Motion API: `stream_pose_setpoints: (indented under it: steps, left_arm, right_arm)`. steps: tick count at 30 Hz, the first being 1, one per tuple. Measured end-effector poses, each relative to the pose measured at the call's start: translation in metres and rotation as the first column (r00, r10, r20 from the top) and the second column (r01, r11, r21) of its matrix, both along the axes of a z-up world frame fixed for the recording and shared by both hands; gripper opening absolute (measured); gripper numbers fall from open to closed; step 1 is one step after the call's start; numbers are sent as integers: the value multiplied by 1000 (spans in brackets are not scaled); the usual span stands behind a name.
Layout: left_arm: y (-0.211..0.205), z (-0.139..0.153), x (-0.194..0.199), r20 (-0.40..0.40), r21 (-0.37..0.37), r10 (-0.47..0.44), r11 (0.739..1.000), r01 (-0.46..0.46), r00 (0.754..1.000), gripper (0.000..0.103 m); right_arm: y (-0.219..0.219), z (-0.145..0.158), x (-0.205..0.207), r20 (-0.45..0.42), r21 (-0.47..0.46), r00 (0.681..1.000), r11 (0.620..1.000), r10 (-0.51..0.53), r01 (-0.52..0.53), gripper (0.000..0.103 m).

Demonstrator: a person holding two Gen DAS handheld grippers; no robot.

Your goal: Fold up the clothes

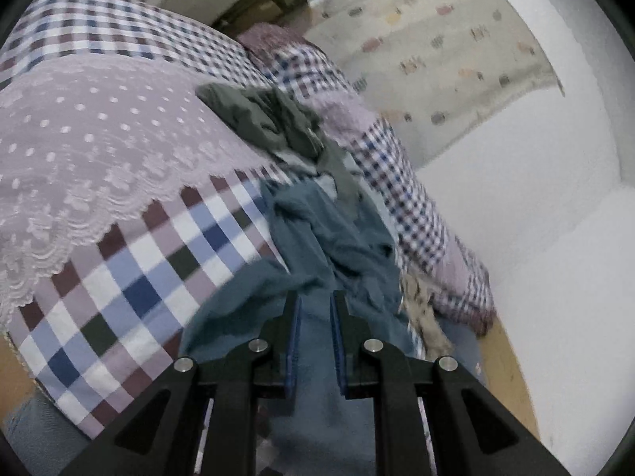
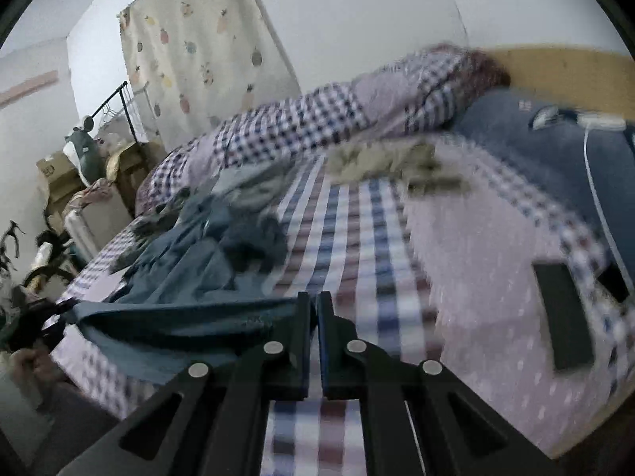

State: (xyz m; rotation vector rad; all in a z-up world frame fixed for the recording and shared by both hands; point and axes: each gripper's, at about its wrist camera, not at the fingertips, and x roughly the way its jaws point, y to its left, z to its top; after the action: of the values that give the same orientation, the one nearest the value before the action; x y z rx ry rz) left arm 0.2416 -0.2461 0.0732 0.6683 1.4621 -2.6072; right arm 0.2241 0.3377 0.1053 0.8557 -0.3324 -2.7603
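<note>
- Left tongs: blue-padded fingers a narrow gap apart, pinching an edge of the blue-grey garment; cloth fills the gap and runs back under the tool.
- Right tongs: pressed together, nipping another edge of the same blue-grey garment; that edge pulled taut, stretching leftward in right-wrist view to the other black tool at the frame's left edge.
- Garment's bulk crumpled on the bed, over the checked cover, trailing down toward both tongs.
- Dark olive garment bunched on the bed just beyond the blue-grey one, touching it.
- Beige patterned cloth beside the blue-grey garment in left-wrist view; seen again, blurred, farther up the bed.
- Lilac lace-edged spread w/ white dots over the checked cover, left of the clothes.
- Checked quilt rolled along the wall side of the bed.
- Flat black slab lying on the lilac spread at right; can't tell what it is.
- Fruit-print curtain on the wall behind; boxes and clutter past the bed's far end.
- Right-wrist view heavily motion-blurred.
</note>
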Motion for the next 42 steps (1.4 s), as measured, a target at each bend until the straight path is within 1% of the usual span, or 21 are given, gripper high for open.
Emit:
stream_pose_setpoints:
  steps: [1, 2, 3, 4, 5, 6, 8, 10, 12, 16, 20, 23, 24, 29, 31, 33, 36, 37, 39, 41, 42]
  left_arm:
    - [-4, 0, 3, -3, 0, 28, 1000, -28, 1000, 15]
    - [-8, 1, 6, -5, 1, 56, 998, -56, 998, 17]
    - [-11, 0, 5, -7, 8, 63, 998, -63, 998, 20]
    - [-14, -1, 5, -10, 15, 68, 998, -68, 998, 23]
    - [-17, -3, 5, -12, 22, 74, 997, -74, 997, 30]
    - [-16, -4, 3, -10, 24, 65, 998, -65, 998, 33]
    - [-12, -5, -3, -14, 24, 36, 999, -36, 999, 38]
    - [-5, -4, -10, -28, 12, -8, 1000, 9, 1000, 46]
    - [5, -1, -19, -41, -12, -63, 998, 62, 997, 58]
    - [32, 7, -39, -49, -86, -179, 981, 174, 983, 66]
    - [64, 15, -60, -31, -198, -268, 946, 257, 963, 74]
    - [92, 20, -80, -27, -268, -345, 907, 326, 938, 76]
    - [99, 20, -86, -25, -280, -365, 896, 344, 931, 76]
    - [136, 10, -128, 0, -310, -458, 845, 435, 889, 77]
    - [152, 9, -145, 7, -339, -495, 816, 468, 869, 77]
    - [167, 10, -162, 19, -378, -533, 779, 500, 846, 77]
    - [185, 10, -188, 37, -413, -586, 729, 546, 810, 77]
    - [187, 8, -195, 42, -417, -595, 720, 555, 803, 77]
    - [191, 2, -210, 66, -437, -600, 701, 563, 798, 77]
    - [188, -4, -218, 95, -432, -592, 700, 569, 800, 76]
    - [186, -7, -221, 110, -430, -588, 699, 572, 801, 76]
  right_arm:
    - [2, 2, 7, -4, -21, 1000, 1000, 18, -18, 2]
    - [5, 6, 14, -22, -40, 999, 998, 47, -48, 6]
    - [5, 9, 21, -46, -59, 994, 993, 98, -101, 6]
    - [4, 11, 26, -77, -76, 982, 981, 171, -176, 7]
    - [3, 12, 30, -98, -86, 972, 971, 214, -223, 12]
    - [2, 13, 32, -109, -90, 967, 967, 230, -240, 31]
    - [-1, 13, 32, -116, -98, 963, 962, 243, -254, 53]
    - [-6, 8, 19, -80, -110, 976, 972, 202, -210, 54]
    - [-12, 0, 3, -47, -133, 983, 974, 179, -184, 54]
    - [-20, -13, -33, -8, -186, 982, 964, 190, -189, 54]
    - [-25, -22, -74, 33, -228, 979, 956, 199, -187, 54]
    - [-31, -28, -103, 45, -253, 979, 950, 199, -182, 54]
    - [-35, -29, -114, 53, -252, 978, 951, 200, -181, 54]
    - [-62, -48, -178, 122, -193, 968, 962, 217, -191, 54]
    - [-75, -61, -203, 159, -154, 962, 968, 223, -199, 54]
    - [-87, -74, -224, 196, -110, 952, 970, 234, -216, 54]
    - [-108, -88, -245, 228, -26, 932, 959, 282, -284, 54]
    - [-114, -92, -249, 233, 10, 928, 954, 290, -300, 54]
    - [-126, -99, -258, 248, 80, 924, 945, 291, -318, 54]
    - [-135, -109, -268, 271, 130, 919, 935, 287, -330, 53]
    - [-139, -115, -274, 287, 149, 915, 930, 285, -336, 51]
